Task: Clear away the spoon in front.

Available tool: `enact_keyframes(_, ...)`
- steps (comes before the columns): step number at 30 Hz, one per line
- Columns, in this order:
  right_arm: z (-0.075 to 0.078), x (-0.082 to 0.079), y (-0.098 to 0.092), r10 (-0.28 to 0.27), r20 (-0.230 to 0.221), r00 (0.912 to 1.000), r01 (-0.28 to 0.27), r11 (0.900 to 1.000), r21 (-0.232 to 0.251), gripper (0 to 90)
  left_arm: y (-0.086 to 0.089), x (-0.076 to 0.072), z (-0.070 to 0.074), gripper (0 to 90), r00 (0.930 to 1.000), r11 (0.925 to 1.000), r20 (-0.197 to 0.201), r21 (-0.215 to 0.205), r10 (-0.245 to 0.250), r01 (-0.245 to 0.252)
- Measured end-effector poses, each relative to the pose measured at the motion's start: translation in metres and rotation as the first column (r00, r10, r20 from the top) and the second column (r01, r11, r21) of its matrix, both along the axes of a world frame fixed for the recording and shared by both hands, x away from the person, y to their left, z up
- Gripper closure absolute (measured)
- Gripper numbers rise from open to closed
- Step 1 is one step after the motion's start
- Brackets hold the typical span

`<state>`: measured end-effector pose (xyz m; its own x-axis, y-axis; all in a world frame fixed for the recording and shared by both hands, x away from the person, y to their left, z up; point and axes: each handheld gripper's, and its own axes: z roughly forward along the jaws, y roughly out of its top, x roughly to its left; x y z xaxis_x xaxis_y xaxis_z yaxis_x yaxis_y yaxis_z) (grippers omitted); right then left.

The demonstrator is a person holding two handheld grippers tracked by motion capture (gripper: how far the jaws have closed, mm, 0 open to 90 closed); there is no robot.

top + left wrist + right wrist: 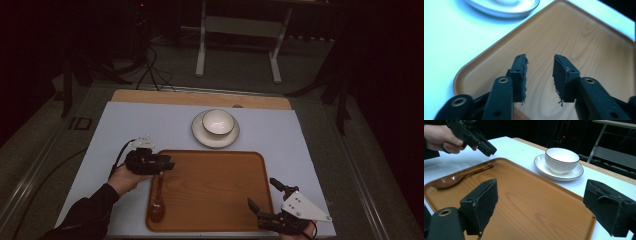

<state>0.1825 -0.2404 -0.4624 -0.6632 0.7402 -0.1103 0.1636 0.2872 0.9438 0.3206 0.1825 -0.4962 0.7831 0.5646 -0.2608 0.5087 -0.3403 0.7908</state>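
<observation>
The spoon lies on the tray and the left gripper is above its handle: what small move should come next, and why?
Probably lower the left gripper onto the handle of the spoon and close. Its jaws stand open and empty over the tray, just above the handle's end, so only a short descent seems needed.

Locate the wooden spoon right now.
In the high view the wooden spoon lies inside the tray along its left edge, bowl end nearest the person, handle pointing up toward the left gripper.
</observation>
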Motion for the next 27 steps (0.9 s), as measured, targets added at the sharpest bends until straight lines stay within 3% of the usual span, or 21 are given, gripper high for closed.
enact_keyframes(1, 0.0, 0.0, 0.0, 0.0, 0.0, 1.0, 0.0, 1.0, 0.001, 12.5, -0.001, -0.001, 0.003, 49.6, 1.0, 1.0, 0.004, 0.0, 0.002, -0.002)
enact_keyframes(5, 0.0, 0.0, 0.0, -0.002, -0.003, 1.0, 0.002, 1.0, 0.002, 12.5, -0.002, -0.007, 0.013, 37.0, 0.9999, 0.9997, 0.008, -0.02, 0.013, -0.013)
enact_keyframes(13, -0.001, 0.001, 0.0, 0.0, -0.007, 1.0, 0.0, 1.0, 0.002, 12.5, 0.002, -0.019, 0.03, 23.3, 0.9998, 0.9998, 0.014, -0.012, 0.016, -0.016)
enact_keyframes(27, -0.001, 0.0, 0.001, -0.003, -0.003, 1.0, 0.003, 1.0, 0.0, 12.4, 0.022, -0.047, 0.041, 23.2, 0.9978, 0.9989, 0.053, -0.027, 0.039, -0.037)
